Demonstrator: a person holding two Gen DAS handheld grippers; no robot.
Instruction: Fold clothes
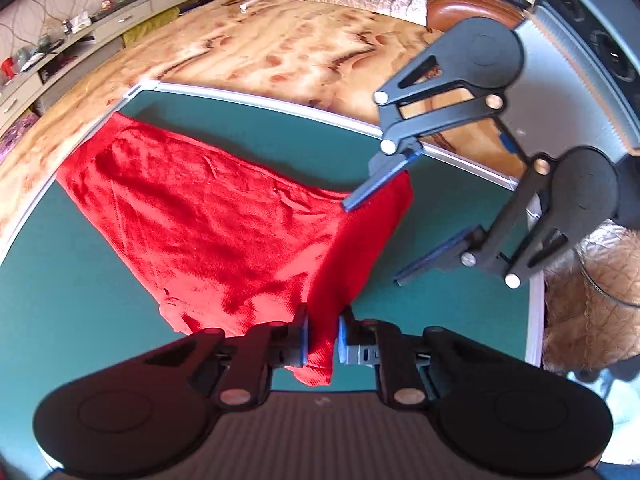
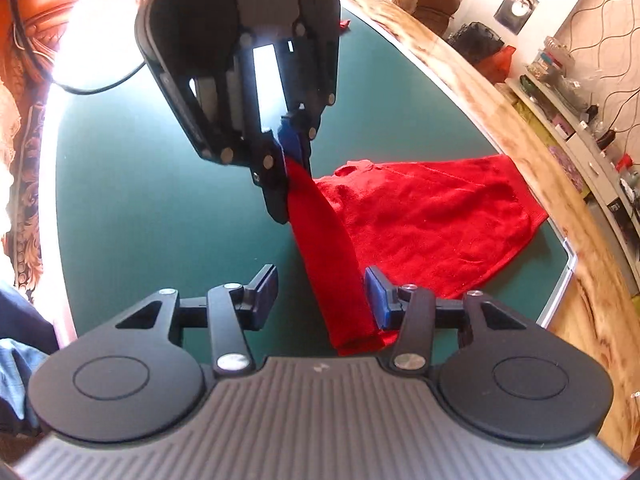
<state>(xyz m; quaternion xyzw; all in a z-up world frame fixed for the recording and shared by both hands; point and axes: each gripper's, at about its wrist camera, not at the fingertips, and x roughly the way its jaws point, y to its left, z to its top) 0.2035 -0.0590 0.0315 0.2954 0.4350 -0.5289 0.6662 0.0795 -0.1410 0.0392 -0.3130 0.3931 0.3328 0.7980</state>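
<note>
Pinching red cloth (image 1: 224, 216) in left gripper (image 1: 323, 334) jaws

Red garment (image 1: 208, 220), soft knit-like fabric, wrinkled, mostly lying flat on green tabletop (image 1: 80, 300), far corner reaching the tabletop's edge. One side lifted off the surface into a narrow hanging strip, its folded end dangling loose. Small collar-like bunch at near edge.
</note>
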